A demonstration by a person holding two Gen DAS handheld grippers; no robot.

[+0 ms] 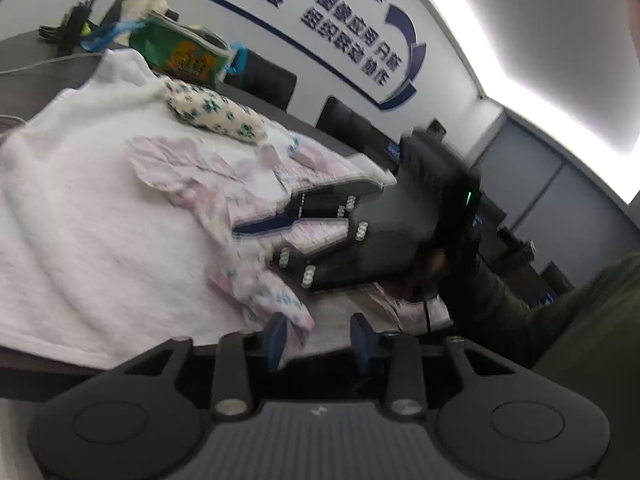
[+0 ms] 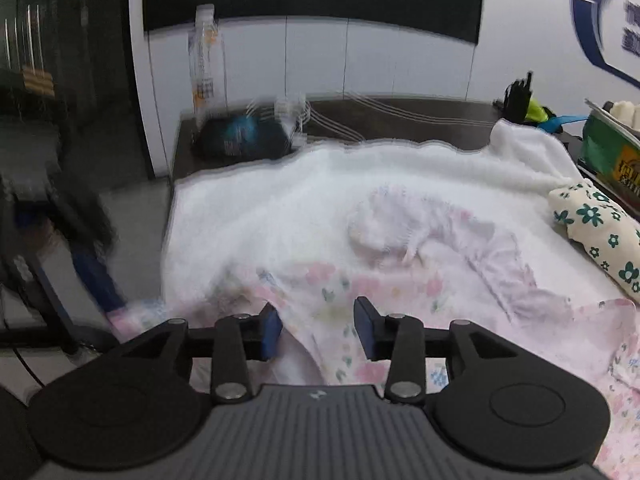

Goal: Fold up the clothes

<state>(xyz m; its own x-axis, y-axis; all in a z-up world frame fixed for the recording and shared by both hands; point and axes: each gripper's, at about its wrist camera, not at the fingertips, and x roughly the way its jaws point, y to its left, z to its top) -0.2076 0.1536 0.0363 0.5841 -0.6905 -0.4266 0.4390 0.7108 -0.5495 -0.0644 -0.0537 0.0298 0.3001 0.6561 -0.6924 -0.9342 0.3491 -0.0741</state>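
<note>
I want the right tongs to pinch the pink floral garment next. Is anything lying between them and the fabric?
Nothing visible. The right tongs stand open directly over the pink floral garment. The rolled green-flowered cloth lies off to the side, clear.

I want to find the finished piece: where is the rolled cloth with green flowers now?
The rolled cloth with green flowers lies at the right edge of the right wrist view, on the white towel, between the pink floral garment and the green package.
</note>
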